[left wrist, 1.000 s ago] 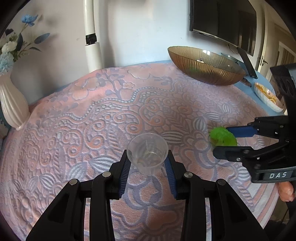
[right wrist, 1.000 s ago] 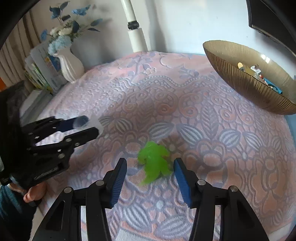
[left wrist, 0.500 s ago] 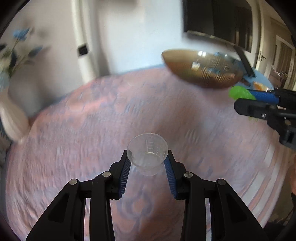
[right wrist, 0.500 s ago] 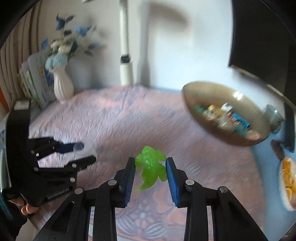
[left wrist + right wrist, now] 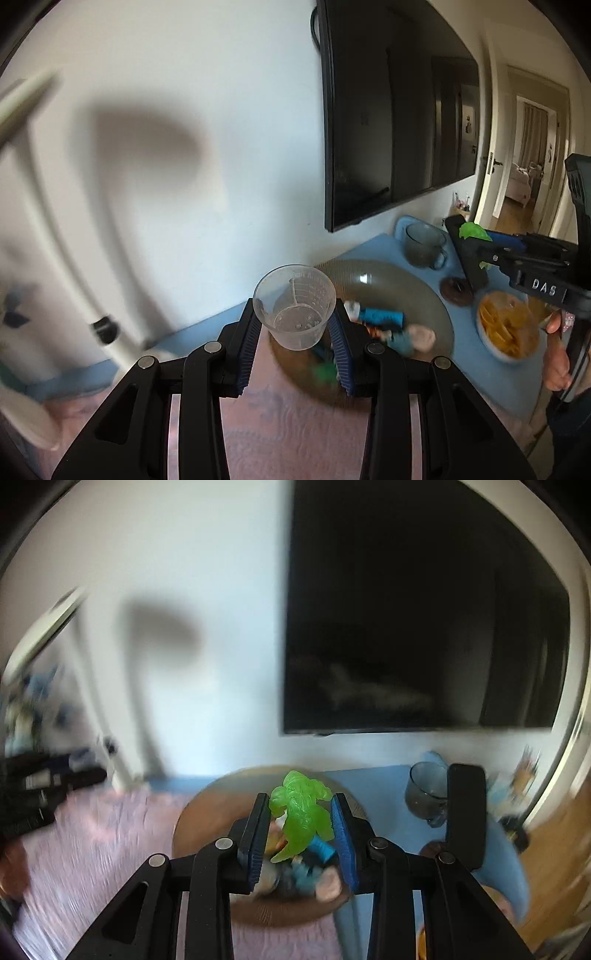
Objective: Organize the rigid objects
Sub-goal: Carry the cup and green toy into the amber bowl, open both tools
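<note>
Above the bowl (image 5: 424,295), the left hand-held gripper (image 5: 295,325) is clamped on a clear cup (image 5: 294,306), its blue ribbed pads pressing the cup's sides. The right hand-held gripper (image 5: 300,823) is clamped on a green toy (image 5: 301,808), which also hangs over the bowl in its own view.

Judging from this, the risks lie in the release. The cup is thin, smooth, tapered plastic with moulded measuring marks; held across its slanted wall, it could slide down and out of the pads, or flex and pop free if squeezed harder. Dropped from this height into the bowl, so light a cup would likely bounce off the toys (image 5: 384,325) already lying there and roll over the rim. The green toy is translucent, glossy and lumpy, with thin limbs sticking out; a limb may snag a pad as the jaws part and flick it sideways, towards the glass mug (image 5: 423,243) or the dish of crisps (image 5: 506,328) just right of the bowl. Both grippers crowd the same bowl, so they could knock each other.

The bowl itself is wide, shallow, amber-brown and ribbed, hard like glass. It straddles a pink embossed cloth (image 5: 288,424) and the blue worktop (image 5: 480,373).
</note>
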`<state>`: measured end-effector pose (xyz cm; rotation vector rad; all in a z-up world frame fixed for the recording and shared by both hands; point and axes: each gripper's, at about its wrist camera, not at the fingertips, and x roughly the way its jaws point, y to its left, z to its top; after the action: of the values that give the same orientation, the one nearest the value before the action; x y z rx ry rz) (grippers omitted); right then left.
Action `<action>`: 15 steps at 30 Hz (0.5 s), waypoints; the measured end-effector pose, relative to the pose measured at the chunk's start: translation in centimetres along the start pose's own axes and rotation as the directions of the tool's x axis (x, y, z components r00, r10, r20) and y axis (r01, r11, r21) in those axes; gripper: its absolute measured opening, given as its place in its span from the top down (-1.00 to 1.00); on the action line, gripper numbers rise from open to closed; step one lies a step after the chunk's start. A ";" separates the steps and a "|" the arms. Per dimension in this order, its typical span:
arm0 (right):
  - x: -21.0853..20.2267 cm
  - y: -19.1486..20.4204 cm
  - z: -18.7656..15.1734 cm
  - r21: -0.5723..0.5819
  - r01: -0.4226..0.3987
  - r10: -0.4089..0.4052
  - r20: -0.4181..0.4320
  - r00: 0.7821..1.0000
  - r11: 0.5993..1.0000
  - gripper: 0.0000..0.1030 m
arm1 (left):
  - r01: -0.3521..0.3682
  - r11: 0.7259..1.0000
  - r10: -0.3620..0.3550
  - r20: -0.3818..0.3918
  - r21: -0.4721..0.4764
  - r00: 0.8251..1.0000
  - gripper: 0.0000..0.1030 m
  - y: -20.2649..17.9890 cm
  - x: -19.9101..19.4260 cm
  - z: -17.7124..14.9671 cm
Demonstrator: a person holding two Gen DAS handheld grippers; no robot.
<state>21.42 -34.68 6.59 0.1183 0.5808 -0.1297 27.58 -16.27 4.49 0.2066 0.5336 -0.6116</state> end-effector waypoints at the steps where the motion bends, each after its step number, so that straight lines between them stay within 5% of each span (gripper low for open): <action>1: 1.2 -0.9 0.2 0.016 0.001 -0.001 -0.020 1.000 1.000 0.37 | 0.013 1.000 -0.013 -0.007 -0.015 1.000 0.34 -0.1 1.5 0.1; 13: 10.0 -4.7 -1.6 0.051 0.001 0.009 -0.191 0.982 0.999 0.37 | 0.043 0.997 -0.050 -0.121 -0.059 0.991 0.34 -2.3 11.3 -2.4; 15: 11.0 -5.1 -2.0 0.056 0.009 0.004 -0.229 0.973 0.998 0.37 | 0.042 0.997 -0.051 -0.136 -0.067 0.989 0.09 -2.3 12.1 -2.5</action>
<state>28.65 -40.39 -1.49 0.1889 0.8081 -0.1355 33.52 -23.21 -4.14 0.1769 0.6918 -0.6280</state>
